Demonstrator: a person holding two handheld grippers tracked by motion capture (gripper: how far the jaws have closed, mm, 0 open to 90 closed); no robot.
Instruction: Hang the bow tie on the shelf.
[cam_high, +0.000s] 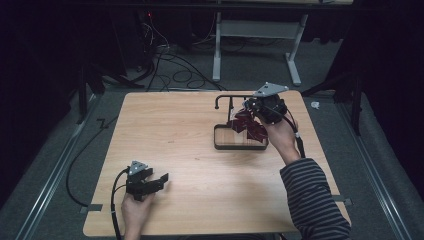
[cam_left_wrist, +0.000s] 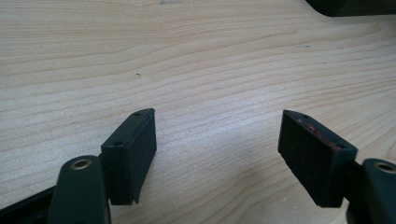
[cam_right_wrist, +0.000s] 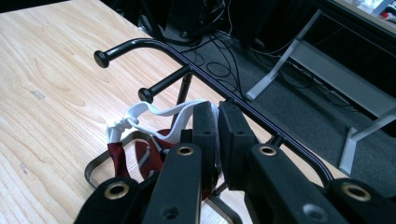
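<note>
Near and left parts of the table (cam_high: 190, 150): bare wood, open passage from the left gripper (cam_high: 159, 181) across to the middle. Far right corner crowded: black rack (cam_high: 226, 97) stands upright in its tray (cam_high: 220, 145), two knobbed arms reaching left above the tray. Right gripper (cam_high: 248, 107) sits just beside the top bar, dark red cloth (cam_high: 247, 125) with white strap (cam_right_wrist: 154, 112) hanging beneath and blocking the tray opening

A light wooden table (cam_high: 190, 165) stands on a grey carpeted floor (cam_high: 260, 70). Behind it, black cables (cam_high: 175, 70) lie tangled on the floor beside the white metal legs of another table (cam_high: 295, 60). Dark curtains hang at both sides, and a small red light (cam_high: 148, 15) glows at the back.
</note>
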